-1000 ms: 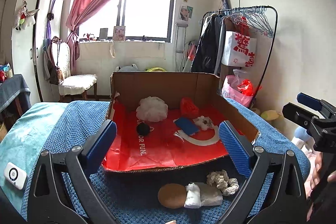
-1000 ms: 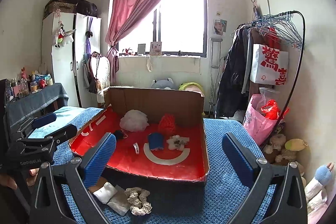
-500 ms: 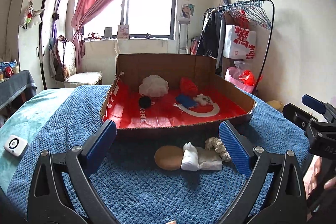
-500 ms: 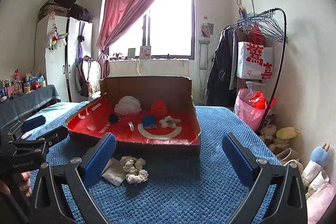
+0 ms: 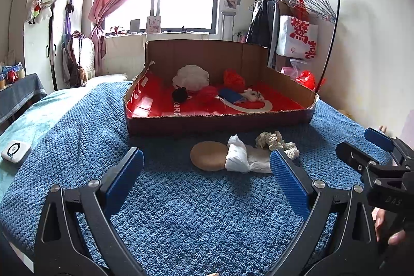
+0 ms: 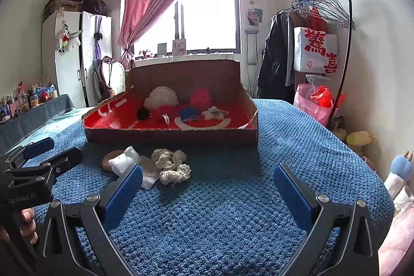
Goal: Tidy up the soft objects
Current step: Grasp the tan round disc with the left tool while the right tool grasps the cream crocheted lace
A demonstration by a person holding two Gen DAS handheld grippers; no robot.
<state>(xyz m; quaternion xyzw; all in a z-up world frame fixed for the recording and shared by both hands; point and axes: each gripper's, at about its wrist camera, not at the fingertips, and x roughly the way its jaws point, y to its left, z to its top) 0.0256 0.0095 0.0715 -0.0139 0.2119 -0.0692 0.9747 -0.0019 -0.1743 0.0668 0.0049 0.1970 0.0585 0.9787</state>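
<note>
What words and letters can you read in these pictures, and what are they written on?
"GenRobot.AI": on the body of the left gripper.
"DAS", cut off: on the right gripper.
"OR FUN", cut off: on the box's red floor.
"驚喜": red characters on the white bag.
Windowsill cards and wall poster: too small to read.

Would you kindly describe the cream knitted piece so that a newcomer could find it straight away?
Start at the cardboard box with the red lining on the blue blanket. Just in front of its near wall lie three loose things in a row: a round tan pad, a white folded cloth, and the cream knitted piece. It is the lumpy, bobbled one, nearest the right gripper.
</note>
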